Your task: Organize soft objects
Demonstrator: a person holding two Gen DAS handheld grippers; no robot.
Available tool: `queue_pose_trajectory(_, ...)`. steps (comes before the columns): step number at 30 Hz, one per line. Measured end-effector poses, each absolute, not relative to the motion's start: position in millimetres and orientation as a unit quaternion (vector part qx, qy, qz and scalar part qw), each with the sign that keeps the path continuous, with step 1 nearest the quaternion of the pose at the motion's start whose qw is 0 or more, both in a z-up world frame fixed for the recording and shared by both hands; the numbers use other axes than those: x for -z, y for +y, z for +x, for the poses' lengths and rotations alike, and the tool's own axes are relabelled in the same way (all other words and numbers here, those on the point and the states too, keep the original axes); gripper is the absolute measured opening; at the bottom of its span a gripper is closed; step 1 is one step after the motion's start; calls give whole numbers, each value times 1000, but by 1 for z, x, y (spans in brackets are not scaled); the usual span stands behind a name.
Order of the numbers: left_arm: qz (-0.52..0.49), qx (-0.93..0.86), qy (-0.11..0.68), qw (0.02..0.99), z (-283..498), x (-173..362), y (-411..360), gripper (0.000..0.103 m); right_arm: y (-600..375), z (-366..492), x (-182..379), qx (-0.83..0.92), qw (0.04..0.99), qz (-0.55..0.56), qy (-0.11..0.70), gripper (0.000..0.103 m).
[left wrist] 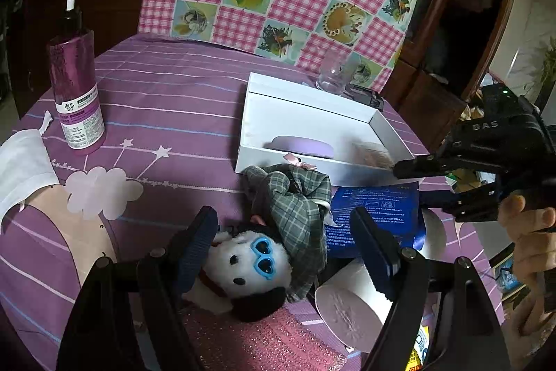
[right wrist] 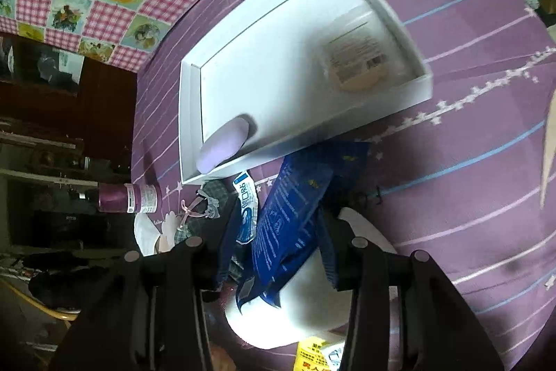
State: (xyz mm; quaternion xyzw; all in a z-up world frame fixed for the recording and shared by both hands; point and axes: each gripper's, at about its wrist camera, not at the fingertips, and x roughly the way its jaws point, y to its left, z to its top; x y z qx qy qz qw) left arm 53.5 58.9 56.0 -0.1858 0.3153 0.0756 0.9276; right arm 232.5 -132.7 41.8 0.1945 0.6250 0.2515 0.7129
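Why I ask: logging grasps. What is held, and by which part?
Right gripper pinches the blue packet by its near end; left gripper, open around the plush dog, holds nothing.

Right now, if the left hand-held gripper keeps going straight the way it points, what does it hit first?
Most likely the plush dog. It lies between the open fingers of the left hand-held gripper, head nearest, with its plaid outfit just beyond. Depth is hard to judge through the fisheye.

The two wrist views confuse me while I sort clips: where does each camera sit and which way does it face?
Left wrist: on the left tongs, facing down at the plush dog; its fingers, the right tongs and a hand show.
Right wrist: on the right tongs, facing down at the blue packet; its fingers show.
Shared: white box, purple bottle, packet.
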Motion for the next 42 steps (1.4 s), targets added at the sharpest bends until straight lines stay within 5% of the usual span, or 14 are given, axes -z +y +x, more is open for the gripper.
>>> queue_pose_trajectory(4, -179, -79, 314, 929, 53, -56, 57, 79, -125, 229, -43, -247, 728, 177, 614, 44)
queue_pose_trajectory(9, -171, -80, 313, 931, 53, -58, 53, 79, -115, 229, -33, -241, 733, 166, 613, 21)
queue_pose_trajectory(15, -157, -83, 315, 932, 54, -58, 48, 79, -119, 231, -30, -237, 734, 177, 611, 8)
queue_pose_trajectory(32, -169, -68, 308, 934, 46, -72, 51, 79, -153, 215, -100, -299, 763, 211, 532, 6)
queue_pose_trajectory(42, -139, -109, 379, 908, 80, -75, 42, 79, -172, 221, -109, -294, 767, 229, 522, 6)
